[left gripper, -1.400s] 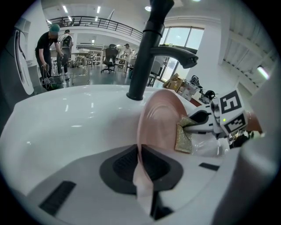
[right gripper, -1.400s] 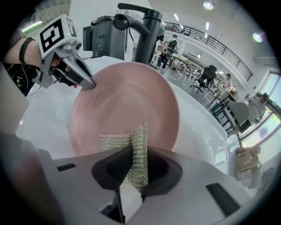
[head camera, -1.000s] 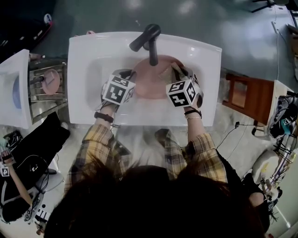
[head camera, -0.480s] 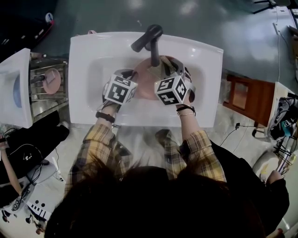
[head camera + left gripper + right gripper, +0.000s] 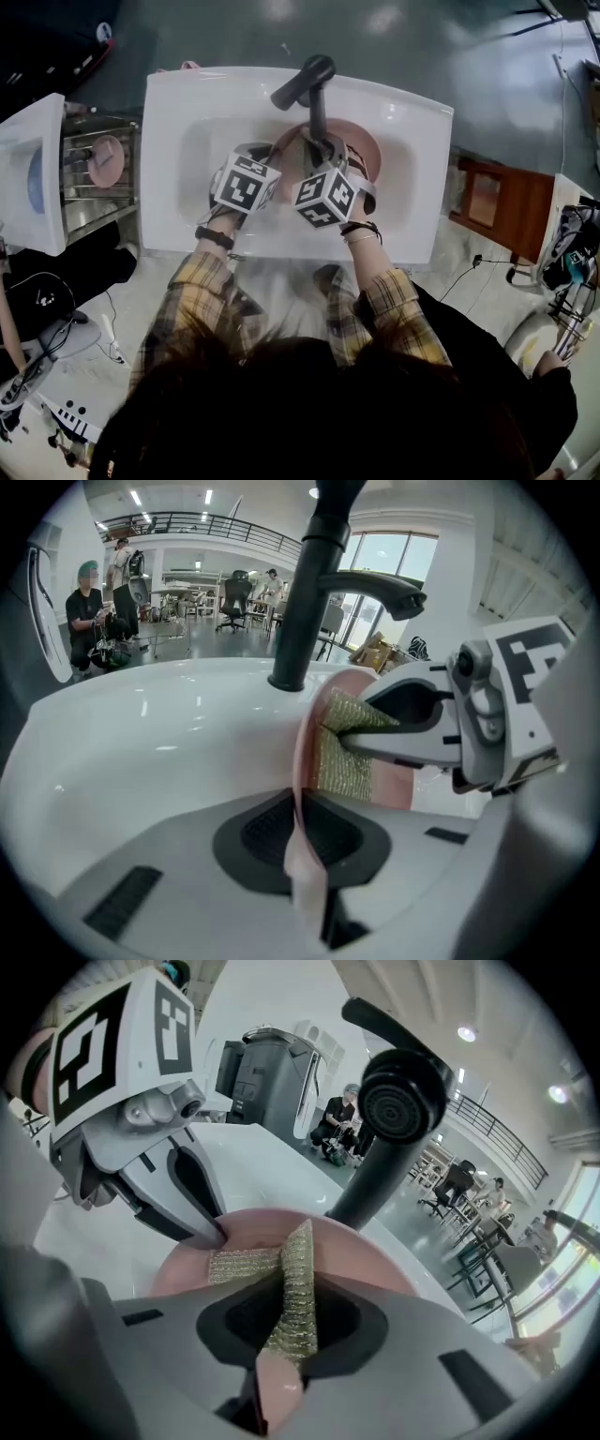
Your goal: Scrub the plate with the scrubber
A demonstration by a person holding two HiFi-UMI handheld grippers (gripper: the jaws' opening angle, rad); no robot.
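The plate (image 5: 364, 150) sits in the sink (image 5: 187, 112), with the faucet (image 5: 314, 80) at its 12 o'clock. The left gripper (image 5: 302, 850) clenches its rim at 9 o'clock. The right gripper (image 5: 286, 1335), at 6 o'clock, grasps the scrubber (image 5: 295, 1269), pressed on the plate's face.

Pink round plate (image 5: 362, 141) in white sink (image 5: 187, 103), gold scrubber (image 5: 298, 1279) folded against its face

The faucet (image 5: 319, 103) overhangs the plate (image 5: 366, 155); left of them the sink basin (image 5: 202, 150) lies open.
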